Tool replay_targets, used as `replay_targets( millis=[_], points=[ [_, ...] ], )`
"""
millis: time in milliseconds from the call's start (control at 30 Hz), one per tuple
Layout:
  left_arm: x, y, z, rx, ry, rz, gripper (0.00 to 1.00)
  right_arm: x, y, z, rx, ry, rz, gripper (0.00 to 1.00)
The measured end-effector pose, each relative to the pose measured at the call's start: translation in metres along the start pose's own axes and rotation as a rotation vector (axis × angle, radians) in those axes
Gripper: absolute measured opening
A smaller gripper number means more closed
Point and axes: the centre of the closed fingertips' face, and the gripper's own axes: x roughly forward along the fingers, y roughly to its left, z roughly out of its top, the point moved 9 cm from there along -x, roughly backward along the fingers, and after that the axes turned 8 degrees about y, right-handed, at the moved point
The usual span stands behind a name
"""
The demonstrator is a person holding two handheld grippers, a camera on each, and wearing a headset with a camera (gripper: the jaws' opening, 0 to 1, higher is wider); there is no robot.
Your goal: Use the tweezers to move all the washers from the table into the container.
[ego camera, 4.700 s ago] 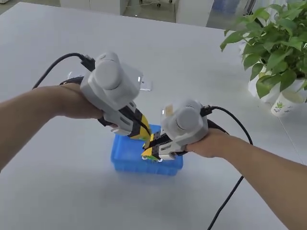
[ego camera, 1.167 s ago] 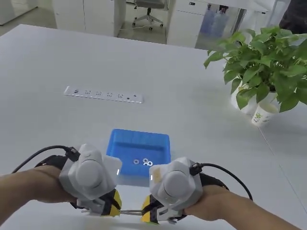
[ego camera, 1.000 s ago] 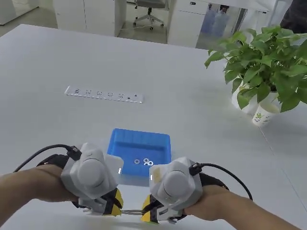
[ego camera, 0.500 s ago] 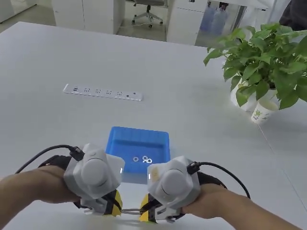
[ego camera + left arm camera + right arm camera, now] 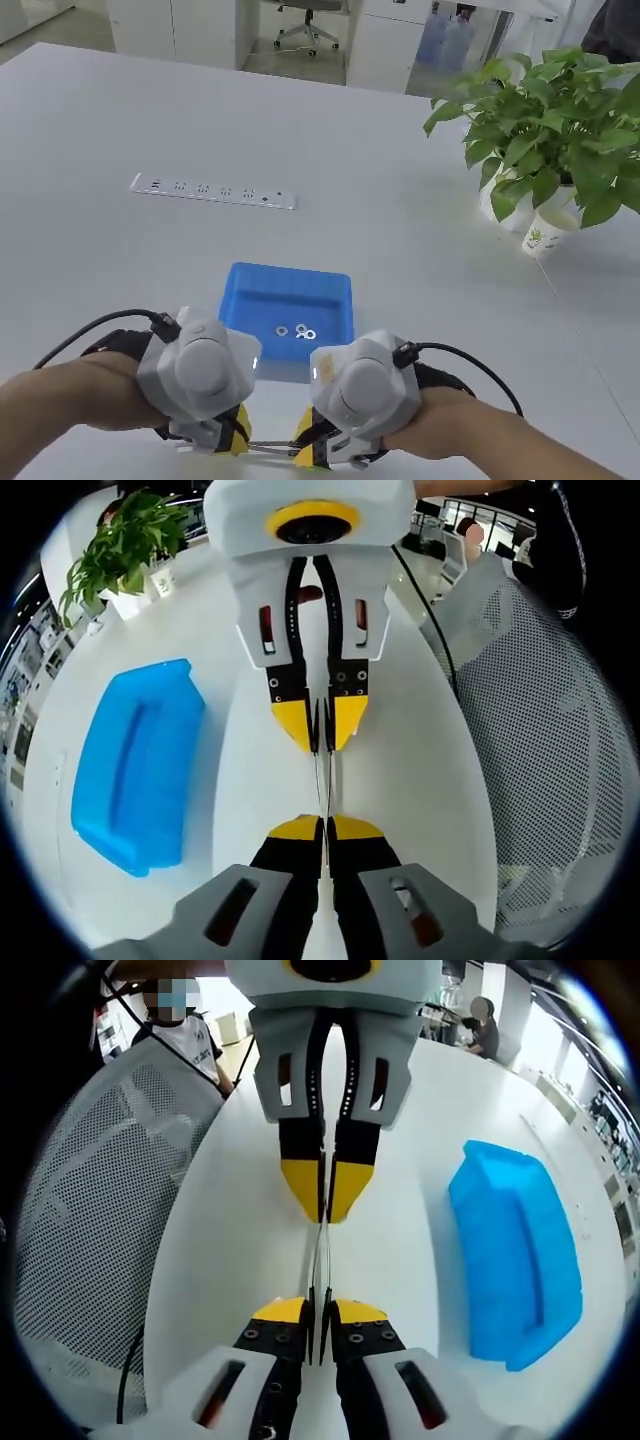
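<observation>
Left gripper [image 5: 324, 827] and right gripper [image 5: 318, 1310]: tip to tip at the near edge of the table [image 5: 420, 250], each with jaws clenched on 1 end of the thin metal tweezers [image 5: 323, 775], whose middle spans the gap between the yellow tips. Blue container [image 5: 262, 300]: just beyond both grippers, with 3 washers [image 5: 298, 331] lying close together on its floor. Surroundings: white power strip [image 5: 212, 191] farther back, potted plant [image 5: 545, 120] at far right, mesh chair back [image 5: 540, 760] beside the table edge.
</observation>
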Motion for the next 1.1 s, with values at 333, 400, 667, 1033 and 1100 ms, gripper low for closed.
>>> replay_targets(
  millis=[333, 400, 667, 1033, 1100],
  points=[
    [0.006, 0.002, 0.000, 0.011, 0.000, 0.021, 0.05, 0.001, -0.003, -0.003, -0.002, 0.002, -0.023, 0.10],
    [0.009, 0.002, 0.000, 0.019, 0.003, 0.035, 0.05, 0.001, -0.003, -0.004, -0.002, 0.006, -0.031, 0.10],
    [0.011, 0.005, -0.001, 0.015, -0.010, 0.053, 0.06, 0.001, -0.004, -0.007, 0.014, -0.008, -0.040, 0.12],
    [0.011, 0.006, -0.008, 0.013, 0.016, 0.055, 0.06, 0.002, -0.006, -0.005, 0.011, -0.010, -0.039, 0.13],
    [0.011, 0.006, -0.008, 0.009, 0.014, 0.054, 0.06, 0.002, -0.007, -0.005, 0.011, -0.010, -0.038, 0.13]
  ],
)
